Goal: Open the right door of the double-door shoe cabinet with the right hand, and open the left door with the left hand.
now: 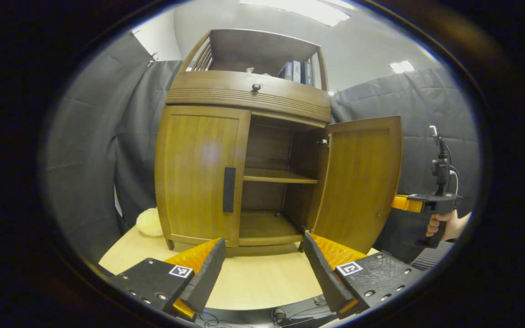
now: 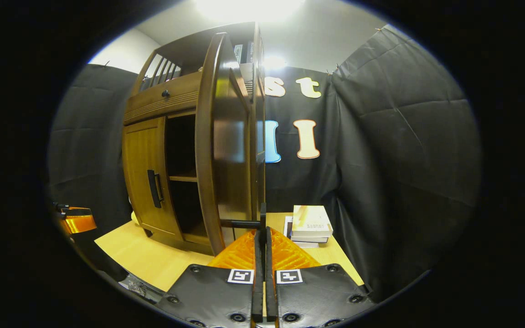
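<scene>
One brown wooden right door [image 1: 358,182] stands open; left door [image 1: 198,168] shut.
Right gripper [image 2: 262,228] clamps its handle [image 2: 263,214]; left gripper [image 1: 262,243] gapes.

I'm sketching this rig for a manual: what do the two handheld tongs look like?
Each set of tongs has black textured plates with screw heads and a square black-and-white marker per side. The right tongs have a black pistol-grip handle, an upright black post and cables, held by a hand.

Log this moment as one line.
right door: open | right gripper: shut on its handle | left door: closed | left gripper: open, facing cabinet
</scene>
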A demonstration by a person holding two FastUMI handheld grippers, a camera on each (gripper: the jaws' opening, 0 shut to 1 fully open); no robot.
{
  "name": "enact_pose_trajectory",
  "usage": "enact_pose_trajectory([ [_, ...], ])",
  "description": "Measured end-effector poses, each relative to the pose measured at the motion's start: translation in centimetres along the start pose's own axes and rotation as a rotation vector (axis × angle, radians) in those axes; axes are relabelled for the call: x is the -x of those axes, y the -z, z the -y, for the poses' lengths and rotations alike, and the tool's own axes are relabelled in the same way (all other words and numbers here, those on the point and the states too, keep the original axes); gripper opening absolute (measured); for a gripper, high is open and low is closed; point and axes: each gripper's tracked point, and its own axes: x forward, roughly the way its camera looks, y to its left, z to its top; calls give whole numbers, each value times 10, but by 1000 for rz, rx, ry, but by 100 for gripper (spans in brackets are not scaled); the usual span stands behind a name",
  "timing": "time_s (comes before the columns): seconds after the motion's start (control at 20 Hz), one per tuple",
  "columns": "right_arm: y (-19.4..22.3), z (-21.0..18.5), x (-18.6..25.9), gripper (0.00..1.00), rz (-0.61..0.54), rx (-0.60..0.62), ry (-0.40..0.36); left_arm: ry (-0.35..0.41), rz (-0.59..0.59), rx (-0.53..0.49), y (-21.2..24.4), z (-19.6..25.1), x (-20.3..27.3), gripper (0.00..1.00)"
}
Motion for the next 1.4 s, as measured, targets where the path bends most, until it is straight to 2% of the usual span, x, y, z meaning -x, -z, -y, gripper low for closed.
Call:
enact_pose_trajectory([
  [0.1,-1,0,10,0,-6,-1,7,-6,2,3,1,-2,3,100],
  [0.25,-11,-3,27,4,-17,-43,15,-16,-1,11,3,-6,6,100],
  [0.35,-27,-10,38,4,0,-65,13,-29,-7,8,7,-11,7,100],
  [0.4,-37,-14,44,0,16,-70,5,-36,-8,6,9,-13,9,100],
  [0.5,-56,-26,50,2,43,-85,0,-55,-9,10,11,-20,10,100],
  [0.55,-66,-36,52,2,57,-93,-14,-62,-9,20,10,-24,9,100],
  [0.6,-76,-48,53,8,65,-92,-31,-67,-8,36,8,-27,8,100],
  [0.75,-111,-93,53,2,122,-96,-114,-88,14,71,-9,-41,-2,100],
  [0.8,-113,-103,47,8,134,-96,-132,-89,28,70,-17,-44,-7,100],
  [0.85,-115,-114,40,0,139,-100,-146,-86,38,62,-25,-48,-12,100],
  [0.9,-114,-121,32,0,140,-91,-145,-92,48,49,-31,-51,-17,100],
  [0.95,-114,-126,22,2,140,-89,-134,-97,59,39,-38,-58,-24,100],
  [1.0,-114,-132,15,9,143,-90,-135,-97,67,35,-42,-61,-30,100],
  [1.05,-117,-138,7,2,151,-83,-139,-97,74,32,-47,-65,-38,100],
  [1.1,-118,-142,-1,2,161,-66,-141,-100,77,29,-50,-70,-46,94],
  [1.15,-123,-143,-10,0,174,-46,-133,-105,77,25,-53,-75,-55,100],
  [1.2,-122,-141,-20,3,174,-35,-115,-115,71,21,-56,-80,-64,100],
  [1.4,-102,-144,-59,0,113,-53,-85,-121,59,16,-66,-93,-105,100],
])
